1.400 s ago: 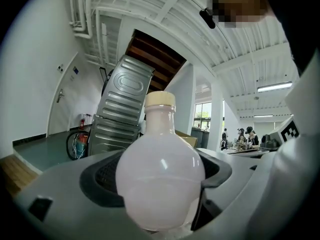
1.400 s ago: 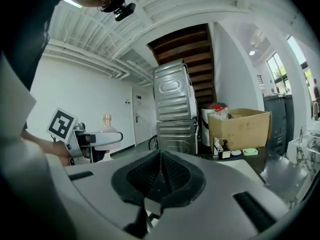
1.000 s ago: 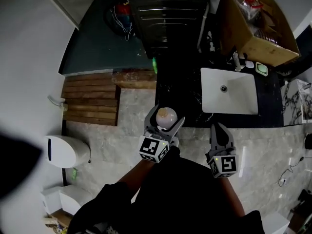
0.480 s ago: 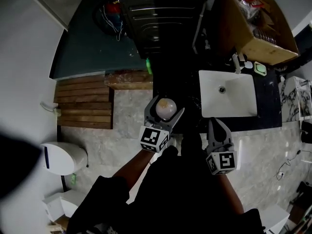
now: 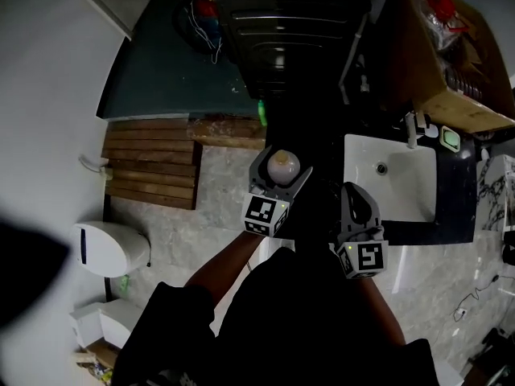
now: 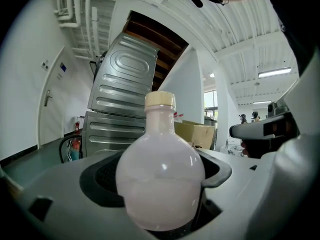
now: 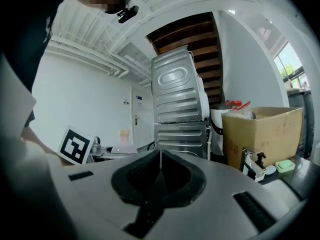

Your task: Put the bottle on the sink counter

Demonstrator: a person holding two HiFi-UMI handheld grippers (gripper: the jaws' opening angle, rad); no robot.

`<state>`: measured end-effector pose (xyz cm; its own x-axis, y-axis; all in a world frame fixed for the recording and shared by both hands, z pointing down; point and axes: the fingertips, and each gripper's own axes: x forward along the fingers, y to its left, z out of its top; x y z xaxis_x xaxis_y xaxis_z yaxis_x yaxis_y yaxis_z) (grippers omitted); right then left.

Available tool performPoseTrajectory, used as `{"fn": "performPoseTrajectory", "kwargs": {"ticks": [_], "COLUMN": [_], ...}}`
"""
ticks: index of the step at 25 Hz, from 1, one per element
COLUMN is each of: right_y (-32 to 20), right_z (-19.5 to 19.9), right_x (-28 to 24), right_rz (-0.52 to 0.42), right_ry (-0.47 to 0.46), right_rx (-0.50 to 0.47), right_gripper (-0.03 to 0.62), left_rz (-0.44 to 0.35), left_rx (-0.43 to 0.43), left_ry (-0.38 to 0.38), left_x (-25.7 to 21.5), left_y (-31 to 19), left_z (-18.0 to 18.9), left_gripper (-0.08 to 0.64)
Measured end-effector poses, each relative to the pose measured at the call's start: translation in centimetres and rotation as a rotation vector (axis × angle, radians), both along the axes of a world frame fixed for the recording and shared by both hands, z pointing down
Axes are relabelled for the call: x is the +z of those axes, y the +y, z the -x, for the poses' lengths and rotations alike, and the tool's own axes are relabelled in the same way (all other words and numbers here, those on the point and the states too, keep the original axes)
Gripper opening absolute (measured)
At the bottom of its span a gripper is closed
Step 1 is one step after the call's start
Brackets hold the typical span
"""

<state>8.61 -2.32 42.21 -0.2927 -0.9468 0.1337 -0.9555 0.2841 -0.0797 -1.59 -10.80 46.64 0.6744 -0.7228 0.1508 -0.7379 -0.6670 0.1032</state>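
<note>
A round pale bottle (image 6: 159,184) with a cream cap stands upright between the jaws of my left gripper (image 6: 160,194), which is shut on it. From the head view the bottle (image 5: 282,165) hangs in the left gripper (image 5: 280,171) over the dark counter's (image 5: 322,175) left end, left of the white sink (image 5: 390,175). My right gripper (image 5: 355,199) is shut and empty, near the counter's front edge by the sink. The right gripper view shows its jaws (image 7: 159,171) pressed together, with the bottle (image 7: 123,143) small at the left.
A metal washing machine (image 5: 278,22) stands behind the counter. A cardboard box (image 5: 455,55) sits at the back right, with a tap (image 5: 414,127) and a green soap dish (image 5: 451,141) behind the sink. Wooden slats (image 5: 153,163) and a white toilet (image 5: 109,248) lie left on the floor.
The left gripper with the bottle has moved forward and right, from over the floor edge to over the counter. The right gripper keeps its place beside it.
</note>
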Motion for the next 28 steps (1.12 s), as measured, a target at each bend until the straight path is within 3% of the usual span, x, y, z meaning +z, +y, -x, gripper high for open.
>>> {"fn": "performPoseTrajectory", "kwargs": {"ticks": [6, 11, 18, 28], "right_y": [-5.8, -10.5, -15.1, -19.0], "right_z": [-0.3, -0.1, -0.4, -0.8], "right_x": [3.5, 5.5, 6.5, 9.6], "right_rz": [0.052, 0.092, 0.071, 0.141], "right_ry": [0.006, 0.014, 0.042, -0.006], "right_rx": [-0.062, -0.128, -0.125, -0.149], "right_gripper": [0.04, 0.04, 0.04, 0.04], "left_rz": [0.036, 0.092, 0.137, 0.207], "left_rx": [-0.045, -0.137, -0.174, -0.212], "left_ry": [-0.055, -0.062, -0.159, -0.178], "left_x": [3.5, 6.6, 11.5, 15.9], "left_y": [-5.1, -10.3, -16.1, -20.6], "left_z": [-0.3, 0.3, 0.3, 0.0], "left_gripper": [0.393, 0.393, 0.393, 0.394]}}
